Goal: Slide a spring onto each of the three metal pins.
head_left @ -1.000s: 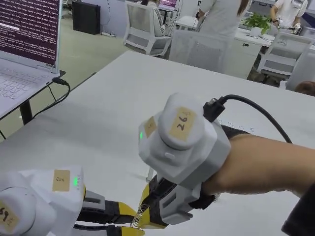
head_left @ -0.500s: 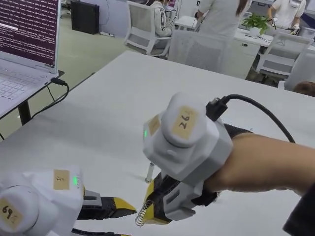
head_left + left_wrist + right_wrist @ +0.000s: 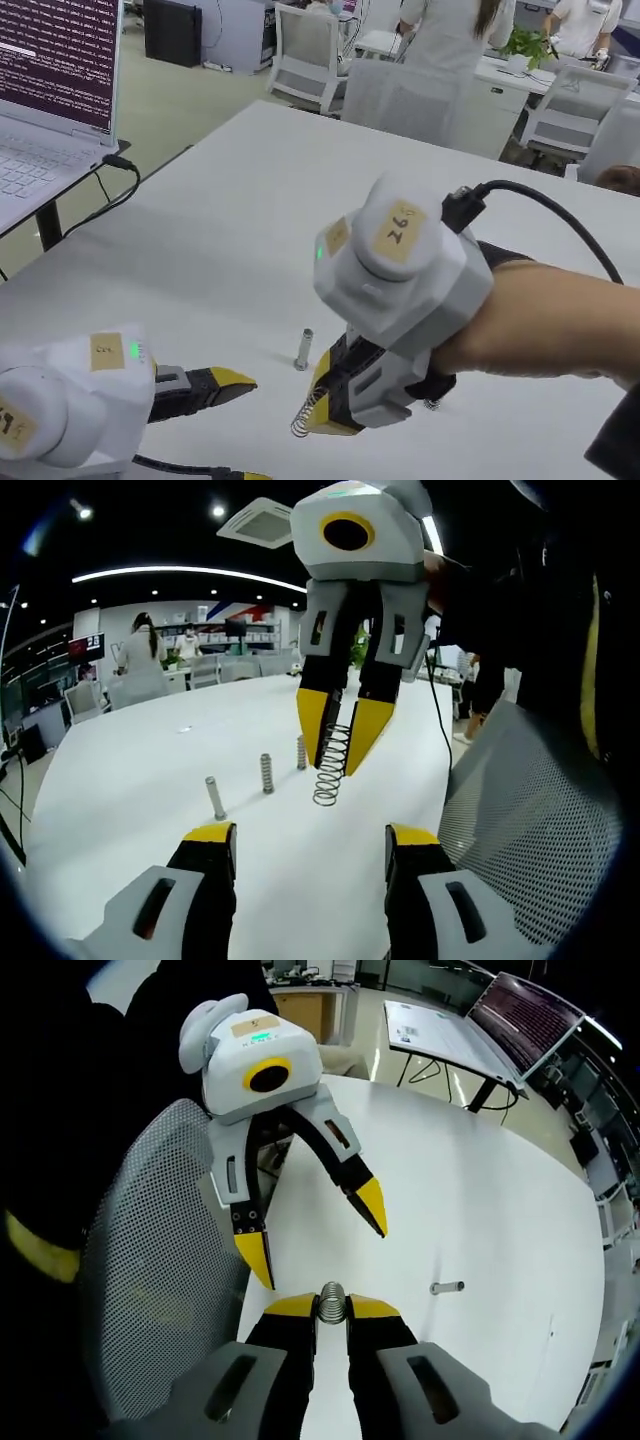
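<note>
My right gripper (image 3: 318, 420) is shut on a coiled metal spring (image 3: 305, 417), which hangs tilted just above the white table (image 3: 230, 210). A bare metal pin (image 3: 303, 349) stands upright a little beyond the spring. The left gripper view shows this bare pin (image 3: 215, 798) beside two pins that carry springs (image 3: 267, 773) (image 3: 301, 752). There the right gripper (image 3: 340, 750) comes down from above with the spring (image 3: 330, 765) between its yellow tips. My left gripper (image 3: 245, 428) is open and holds nothing, at the lower left, facing the spring. In the right gripper view the spring (image 3: 332, 1300) sits between the shut jaws, opposite the open left gripper (image 3: 320, 1245).
A laptop (image 3: 50, 90) with a plugged-in cable (image 3: 120, 165) sits on a separate desk at the left. Office chairs and standing people are beyond the table's far edge. A mesh chair back (image 3: 530, 810) stands close behind the grippers. The table stretches bare toward the far side.
The right gripper with the spring has drawn away from the left gripper's tips, so a gap lies between them. The bare pin has come into sight beside the right gripper.
</note>
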The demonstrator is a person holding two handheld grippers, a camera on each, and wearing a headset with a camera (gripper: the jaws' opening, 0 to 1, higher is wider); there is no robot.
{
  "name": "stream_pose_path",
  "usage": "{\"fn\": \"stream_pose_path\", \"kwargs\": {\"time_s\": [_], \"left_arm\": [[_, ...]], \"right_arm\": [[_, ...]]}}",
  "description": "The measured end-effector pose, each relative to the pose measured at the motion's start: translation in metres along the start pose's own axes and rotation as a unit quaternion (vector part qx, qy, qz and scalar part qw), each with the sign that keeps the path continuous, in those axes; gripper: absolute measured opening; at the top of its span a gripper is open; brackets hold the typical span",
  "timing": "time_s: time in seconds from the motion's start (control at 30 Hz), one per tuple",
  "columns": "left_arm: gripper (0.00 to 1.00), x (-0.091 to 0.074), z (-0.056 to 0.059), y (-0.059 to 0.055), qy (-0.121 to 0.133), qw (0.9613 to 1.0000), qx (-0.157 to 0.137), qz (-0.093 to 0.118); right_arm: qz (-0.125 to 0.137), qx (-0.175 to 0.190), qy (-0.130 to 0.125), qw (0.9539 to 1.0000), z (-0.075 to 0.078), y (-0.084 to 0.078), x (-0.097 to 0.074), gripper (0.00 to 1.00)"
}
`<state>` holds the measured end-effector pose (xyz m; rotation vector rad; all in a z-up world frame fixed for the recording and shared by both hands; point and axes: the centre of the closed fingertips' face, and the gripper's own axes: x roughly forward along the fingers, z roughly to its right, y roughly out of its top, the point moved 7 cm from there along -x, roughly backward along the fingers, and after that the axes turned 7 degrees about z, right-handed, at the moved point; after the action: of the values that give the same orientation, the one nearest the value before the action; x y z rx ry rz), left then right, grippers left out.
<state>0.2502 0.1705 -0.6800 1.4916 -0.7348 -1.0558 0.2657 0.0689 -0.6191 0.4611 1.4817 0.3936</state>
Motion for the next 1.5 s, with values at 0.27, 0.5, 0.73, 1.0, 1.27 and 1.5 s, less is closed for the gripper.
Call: {"fn": "stream_pose_path", "kwargs": {"time_s": [0.27,0.5,0.73,1.0,1.27,1.5], "left_arm": [[0.69,0.000,0.000,-0.003,0.009,0.9998,-0.020,-0.004],[0.75,0.000,0.001,0.000,0.011,0.9996,-0.027,0.004],[0.76,0.000,0.002,0.000,0.011,0.9995,-0.027,0.007],[0.76,0.000,0.004,0.003,0.010,0.9996,-0.024,0.011],[0.76,0.001,0.005,0.004,0.010,0.9996,-0.021,0.013],[0.76,0.001,0.005,0.004,0.014,0.9996,-0.023,0.014]], "right_arm": [[0.002,0.010,-0.015,0.9998,0.009,-0.005,-0.007,0.08],[0.003,0.022,-0.032,0.9993,0.021,-0.008,-0.016,0.08],[0.004,0.032,-0.046,0.9984,0.035,-0.009,-0.029,0.08],[0.004,0.039,-0.063,0.9972,0.059,-0.004,-0.039,0.08],[-0.001,0.034,-0.073,0.9967,0.082,0.005,-0.044,0.08],[-0.006,0.032,-0.073,0.9968,0.098,0.010,-0.037,0.08]]}}
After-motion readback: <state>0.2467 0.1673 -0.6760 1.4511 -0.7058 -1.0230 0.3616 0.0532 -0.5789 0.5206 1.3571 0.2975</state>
